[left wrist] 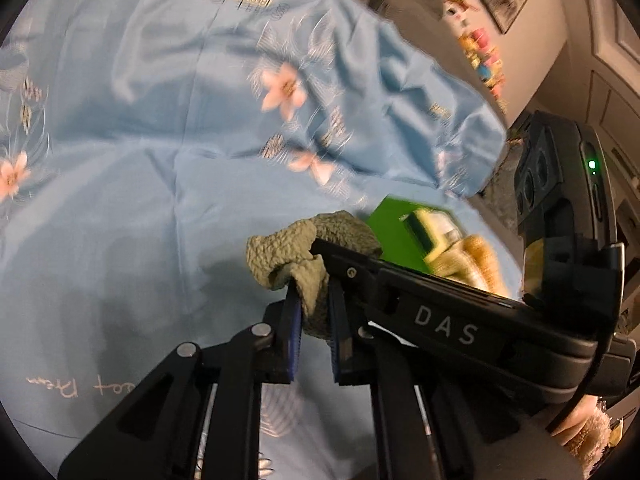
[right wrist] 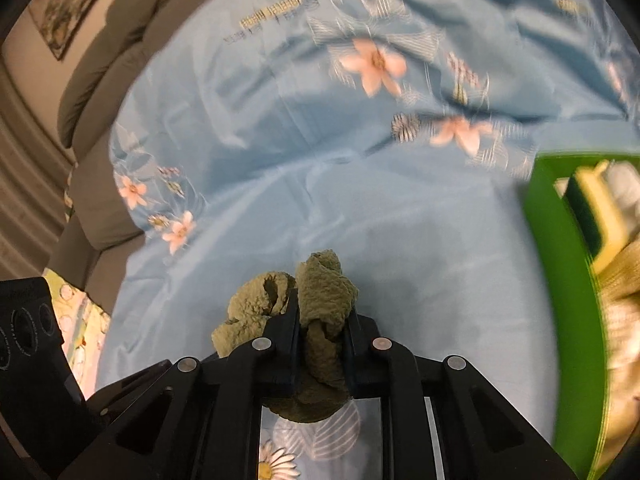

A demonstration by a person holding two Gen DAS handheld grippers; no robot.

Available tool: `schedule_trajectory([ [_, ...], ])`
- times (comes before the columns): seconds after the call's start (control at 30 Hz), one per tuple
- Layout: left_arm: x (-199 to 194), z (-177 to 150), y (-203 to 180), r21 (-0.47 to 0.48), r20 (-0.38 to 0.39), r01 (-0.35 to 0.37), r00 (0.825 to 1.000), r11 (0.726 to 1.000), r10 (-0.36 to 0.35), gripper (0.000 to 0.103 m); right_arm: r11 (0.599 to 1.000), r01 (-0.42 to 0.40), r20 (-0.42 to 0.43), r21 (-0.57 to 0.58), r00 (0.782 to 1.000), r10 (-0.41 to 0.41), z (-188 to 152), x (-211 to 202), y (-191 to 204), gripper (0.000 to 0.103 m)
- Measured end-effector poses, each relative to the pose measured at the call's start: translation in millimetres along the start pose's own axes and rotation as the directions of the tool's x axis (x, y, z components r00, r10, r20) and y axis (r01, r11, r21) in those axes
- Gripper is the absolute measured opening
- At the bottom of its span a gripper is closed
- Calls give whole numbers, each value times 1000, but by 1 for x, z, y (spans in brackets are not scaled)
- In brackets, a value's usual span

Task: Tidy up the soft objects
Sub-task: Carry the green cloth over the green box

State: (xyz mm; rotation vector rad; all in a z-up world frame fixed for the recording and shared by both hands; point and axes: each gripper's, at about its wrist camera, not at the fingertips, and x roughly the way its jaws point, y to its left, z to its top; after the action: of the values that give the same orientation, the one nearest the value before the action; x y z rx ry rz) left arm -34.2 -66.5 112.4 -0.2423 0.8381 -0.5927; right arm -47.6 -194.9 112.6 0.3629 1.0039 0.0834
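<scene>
Both grippers clamp the same olive-green textured cloth (right wrist: 320,312): left gripper (left wrist: 314,304) pinches one end, right gripper (right wrist: 322,344) the bunched middle. Cloth held above light-blue floral bedsheet (right wrist: 360,208). Green bin (right wrist: 560,280) to the right holds sponge (right wrist: 592,216) and yellow fabric (left wrist: 476,264)

Dim warm indoor light, soft shadows on the bedsheet (left wrist: 120,208), motion blur — strong fisheye bending at edges
</scene>
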Motion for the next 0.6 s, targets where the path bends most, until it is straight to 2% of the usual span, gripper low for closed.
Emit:
schedule_trajectory([
  [0.13, -27, 11, -21, 36, 42, 33, 999, 999, -35, 7, 999, 24, 51, -30, 998, -22, 8, -37, 15, 20],
  [0.33, -58, 17, -40, 78, 74, 71, 994, 994, -77, 7, 998, 55, 79, -22, 995, -53, 12, -75, 35, 20],
  [0.6, -106, 36, -53, 117, 126, 89, 987, 989, -104, 7, 999, 40, 147, -34, 988, -35, 25, -118, 68, 20],
])
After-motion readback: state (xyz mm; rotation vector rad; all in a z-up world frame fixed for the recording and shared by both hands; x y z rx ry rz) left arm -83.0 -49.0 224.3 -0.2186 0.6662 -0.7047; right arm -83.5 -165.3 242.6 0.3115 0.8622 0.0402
